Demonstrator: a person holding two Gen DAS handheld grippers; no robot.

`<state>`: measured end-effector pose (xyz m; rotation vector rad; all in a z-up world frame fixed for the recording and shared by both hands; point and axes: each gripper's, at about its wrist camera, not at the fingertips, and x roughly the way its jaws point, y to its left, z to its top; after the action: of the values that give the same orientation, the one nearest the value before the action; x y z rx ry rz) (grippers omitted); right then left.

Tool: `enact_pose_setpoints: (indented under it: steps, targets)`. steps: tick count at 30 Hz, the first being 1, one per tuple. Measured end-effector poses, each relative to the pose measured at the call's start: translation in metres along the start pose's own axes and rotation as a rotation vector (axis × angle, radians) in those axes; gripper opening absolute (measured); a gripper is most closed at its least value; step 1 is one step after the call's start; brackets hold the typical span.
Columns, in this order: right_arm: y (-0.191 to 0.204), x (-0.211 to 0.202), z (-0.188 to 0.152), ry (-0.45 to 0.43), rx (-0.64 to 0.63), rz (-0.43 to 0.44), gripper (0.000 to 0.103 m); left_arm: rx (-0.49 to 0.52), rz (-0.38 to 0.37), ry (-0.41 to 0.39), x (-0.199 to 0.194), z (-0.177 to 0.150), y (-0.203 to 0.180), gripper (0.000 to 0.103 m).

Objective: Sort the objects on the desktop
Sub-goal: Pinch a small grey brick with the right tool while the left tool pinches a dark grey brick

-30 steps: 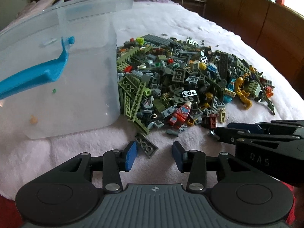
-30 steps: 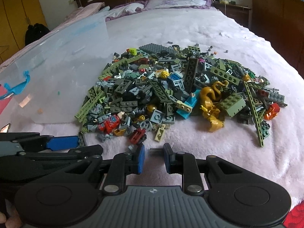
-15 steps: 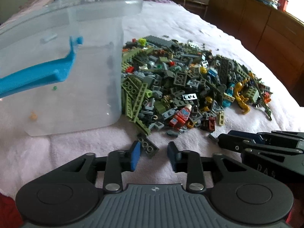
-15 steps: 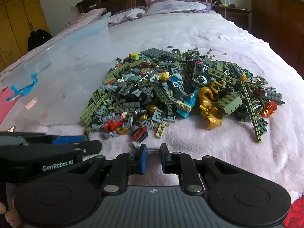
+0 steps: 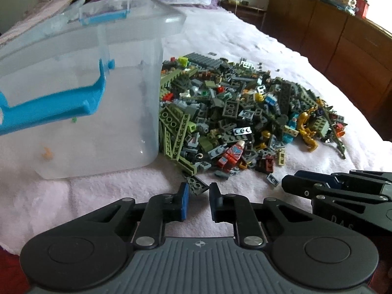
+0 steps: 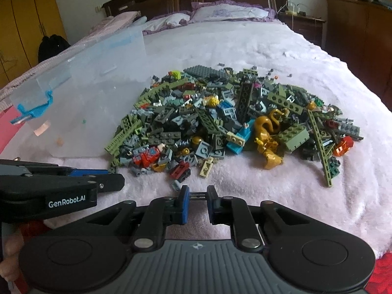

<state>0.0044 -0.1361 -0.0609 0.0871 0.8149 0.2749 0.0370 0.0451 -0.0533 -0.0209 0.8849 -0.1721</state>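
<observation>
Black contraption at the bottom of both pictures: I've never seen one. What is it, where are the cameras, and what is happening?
It is a hand-held two-finger gripper. A person holds one in each hand, each with a wide-angle camera looking along its jaws. One picture comes from the left gripper, the other from the right gripper; each also sees the other at its edge. On the blanket lie a pile of toy bricks and a clear bin beside it. The left jaws are closing around a dark grey brick; whether they press it yet is unclear. The right jaws are closing with a thin dark rod spanning them.
</observation>
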Motion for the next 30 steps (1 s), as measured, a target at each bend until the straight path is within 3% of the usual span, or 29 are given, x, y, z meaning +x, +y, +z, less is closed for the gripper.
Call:
enact_pose_setpoints:
  steps: [10, 14, 20, 25, 30]
  targets:
    - [-0.003, -0.012, 0.002, -0.014, 0.005, 0.006, 0.016, 0.033, 0.004, -0.01, -0.015, 0.001, -0.008, 0.013]
    - [-0.005, -0.008, -0.002, 0.009, 0.012, 0.006, 0.016, 0.03, 0.018, 0.028, -0.004, -0.002, -0.005, 0.022]
    - [-0.005, -0.001, -0.008, 0.042, 0.012, -0.001, 0.018, 0.028, 0.023, 0.049, 0.007, -0.005, -0.004, 0.026]
    - [-0.003, -0.002, -0.009, 0.033, 0.0, -0.006, 0.022, 0.038, 0.02, 0.035, 0.004, -0.006, -0.005, 0.016]
    - [-0.001, 0.0, -0.01, 0.041, -0.019, -0.017, 0.029, 0.052, 0.015, 0.039, 0.005, -0.006, -0.007, 0.016]
